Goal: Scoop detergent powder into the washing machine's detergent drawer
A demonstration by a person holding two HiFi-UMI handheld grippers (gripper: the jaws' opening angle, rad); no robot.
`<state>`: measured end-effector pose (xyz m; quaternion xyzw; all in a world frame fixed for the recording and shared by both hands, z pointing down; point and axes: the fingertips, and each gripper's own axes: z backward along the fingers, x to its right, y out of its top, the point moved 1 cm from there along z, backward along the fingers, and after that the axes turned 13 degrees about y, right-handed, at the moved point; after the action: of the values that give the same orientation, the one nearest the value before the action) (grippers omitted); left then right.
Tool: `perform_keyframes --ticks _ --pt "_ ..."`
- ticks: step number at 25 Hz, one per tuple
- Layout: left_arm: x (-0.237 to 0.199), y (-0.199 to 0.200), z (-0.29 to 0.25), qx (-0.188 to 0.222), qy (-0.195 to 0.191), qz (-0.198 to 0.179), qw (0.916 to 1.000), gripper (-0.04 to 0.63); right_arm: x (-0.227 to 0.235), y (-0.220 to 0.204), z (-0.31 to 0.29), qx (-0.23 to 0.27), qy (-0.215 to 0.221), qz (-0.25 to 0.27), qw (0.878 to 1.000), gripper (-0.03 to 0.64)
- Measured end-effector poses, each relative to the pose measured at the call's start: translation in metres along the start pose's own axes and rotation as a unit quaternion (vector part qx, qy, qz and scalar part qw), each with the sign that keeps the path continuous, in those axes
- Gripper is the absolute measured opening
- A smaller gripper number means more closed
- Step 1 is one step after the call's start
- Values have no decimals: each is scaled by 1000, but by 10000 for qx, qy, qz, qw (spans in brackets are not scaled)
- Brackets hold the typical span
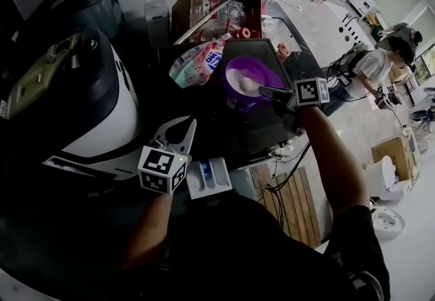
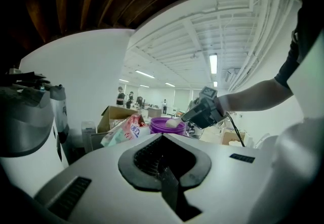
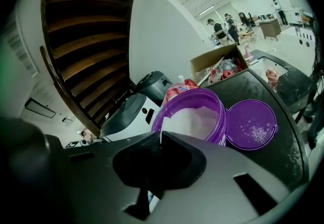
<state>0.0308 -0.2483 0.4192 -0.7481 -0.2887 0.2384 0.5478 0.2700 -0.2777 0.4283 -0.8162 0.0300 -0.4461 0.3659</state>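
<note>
An open purple tub (image 1: pixel 234 67) (image 3: pixel 215 104) of white detergent powder stands on the dark washing machine top (image 1: pixel 238 126), its lid (image 3: pixel 251 124) lying beside it. My right gripper (image 1: pixel 264 93) (image 3: pixel 161 138) hangs over the tub, shut on a white scoop (image 2: pixel 173 123) heaped with powder. The scoop sits just above the tub's rim (image 2: pixel 163 126). The white detergent drawer (image 1: pixel 209 177) juts out at the machine's near edge. My left gripper (image 1: pixel 179 131) (image 2: pixel 162 139) is shut with nothing in it, just left of the drawer.
A pink detergent bag (image 1: pixel 197 62) and a cardboard box (image 1: pixel 217 4) of clutter sit behind the tub. A large white and dark appliance (image 1: pixel 88 102) fills the left side. A wooden pallet (image 1: pixel 296 201) lies on the floor at right, and people stand further off.
</note>
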Motion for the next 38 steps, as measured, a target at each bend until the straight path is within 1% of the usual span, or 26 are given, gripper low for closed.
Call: perform_keyframes --ticks 5,12,14,17,20,26,30,34,38 --pt "-2 1 8 80 48 -29 10000 8 -6 2 1 313 99 -5 9995 20" --pt "8 -2 14 53 127 -82 9999 8 -14 10 6 718 186 143 9971 20" --pt "11 -3 15 47 162 -78 9998 8 -12 9 7 750 145 149 9970 20" --pt "17 -6 19 27 211 -21 9998 8 -1 2 7 615 -50 179 9979 20" --pt "22 -11 22 -36 255 2 9997 8 7 -1 7 474 -145 197 9986 20" --pt "21 -15 19 -98 322 25 9994 8 13 0 5 43 -332 519 9981 20" --pt "17 -13 11 -82 309 42 9995 8 17 1 -1 -319 -466 841 9949 20" --pt "8 -12 2 -82 276 42 9996 8 18 2 -12 -730 -501 1128 9897 20" --pt "-1 -13 -5 -164 275 71 9995 8 22 4 -17 -1013 -536 1240 9856 20"
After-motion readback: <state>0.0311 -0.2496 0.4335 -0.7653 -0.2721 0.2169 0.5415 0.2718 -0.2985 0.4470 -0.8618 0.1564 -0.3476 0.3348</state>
